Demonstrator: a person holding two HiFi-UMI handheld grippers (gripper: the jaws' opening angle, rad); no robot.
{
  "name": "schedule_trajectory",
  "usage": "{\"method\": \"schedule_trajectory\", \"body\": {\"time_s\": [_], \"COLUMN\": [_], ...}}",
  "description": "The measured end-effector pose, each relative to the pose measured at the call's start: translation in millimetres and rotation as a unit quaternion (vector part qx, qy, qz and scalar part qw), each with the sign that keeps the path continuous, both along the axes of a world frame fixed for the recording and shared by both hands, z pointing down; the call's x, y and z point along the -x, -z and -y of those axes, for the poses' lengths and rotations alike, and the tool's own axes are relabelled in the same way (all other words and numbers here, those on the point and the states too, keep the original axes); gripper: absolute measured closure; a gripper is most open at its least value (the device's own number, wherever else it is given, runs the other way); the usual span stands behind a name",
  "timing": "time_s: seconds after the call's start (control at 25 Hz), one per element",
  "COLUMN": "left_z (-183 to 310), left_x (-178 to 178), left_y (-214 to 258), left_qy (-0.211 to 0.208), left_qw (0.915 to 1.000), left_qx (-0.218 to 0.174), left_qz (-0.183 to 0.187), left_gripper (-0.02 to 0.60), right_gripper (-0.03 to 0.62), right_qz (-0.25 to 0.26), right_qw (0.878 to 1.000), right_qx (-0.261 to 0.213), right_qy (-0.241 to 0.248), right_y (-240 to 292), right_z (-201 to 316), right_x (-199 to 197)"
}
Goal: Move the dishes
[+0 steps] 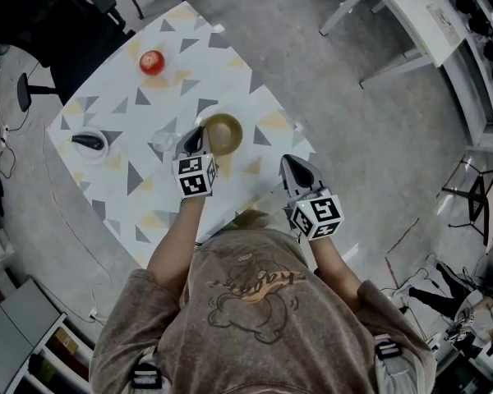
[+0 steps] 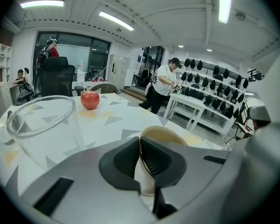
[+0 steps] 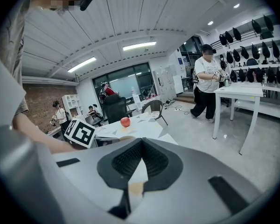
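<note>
Bowl [image 1: 223, 133] with a pale outside and a golden-brown inside, standing just above the middle of the head view on a white table [image 1: 107, 109] printed with grey and yellow triangles. The left gripper [image 1: 200, 136] meets the bowl's left edge. In the left gripper view its jaws are clenched on the thin rim [image 2: 141, 148], one pad inside the bowl and one outside. The right gripper [image 1: 294, 167] hangs to the right of the bowl, near the table's lower right edge and apart from every dish. In the right gripper view its jaws [image 3: 141, 146] are pressed together with nothing between them.

The bowl looks like glazed ceramic: stiff, smooth, probably slippery, and breakable if dropped. A pinch on one side of the rim leaves the weight hanging off the jaws, so it will likely want to tip. A firm hold and a low, level carry seem wise.

The bowl appears empty. A clear drinking glass [image 1: 163, 140] stands just left of the left gripper; it also looks empty, and it looms large at the left of the left gripper view [image 2: 42, 120]. It seems light and fragile, and close enough to be knocked. A small white dish [image 1: 89, 143] at the far left of the table holds something dark that I cannot identify. A red apple [image 1: 152, 61] lies alone at the upper left, well apart from the dishes
</note>
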State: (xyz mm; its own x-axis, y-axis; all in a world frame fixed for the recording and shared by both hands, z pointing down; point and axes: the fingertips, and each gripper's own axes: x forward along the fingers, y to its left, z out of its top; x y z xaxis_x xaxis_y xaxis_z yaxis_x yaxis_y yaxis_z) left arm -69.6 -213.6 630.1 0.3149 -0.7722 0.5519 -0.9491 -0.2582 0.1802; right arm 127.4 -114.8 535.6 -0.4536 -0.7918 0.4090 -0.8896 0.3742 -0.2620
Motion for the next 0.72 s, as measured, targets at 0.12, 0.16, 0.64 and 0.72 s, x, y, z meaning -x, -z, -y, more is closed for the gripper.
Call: {"method": "schedule_trajectory", "body": {"time_s": [0.12,0.16,0.64,0.72], "left_z": [-0.4,-0.8,-18.7,-24.2], "left_x": [-0.4,-0.4,-3.9,-2.6], "left_y": [6.2,8.2,43.9,51.1], "left_qy": [0.001,0.001,-0.012,-0.012], "left_qw": [1.0000,0.9999,0.9986,0.9983], "left_qx": [-0.005,-0.007,-0.033,-0.036], "left_qz": [-0.008,-0.010,-0.040,-0.044], "left_gripper": [0.554,0.554,0.554,0.554], "right_gripper": [0.588,0.588,0.588,0.588], "right_qz": [0.000,0.000,0.002,0.003], "right_qw": [1.000,1.000,1.000,1.000], "right_qx": [-0.003,-0.004,-0.025,-0.030], "right_qy": [0.000,-0.001,-0.002,0.000], "right_y": [2.2,2.7,13.1,15.6], "right_z": [-1.9,-2.9,-15.8,-18.1], "right_x": [1.4,1.8,6.4,8.0]}}
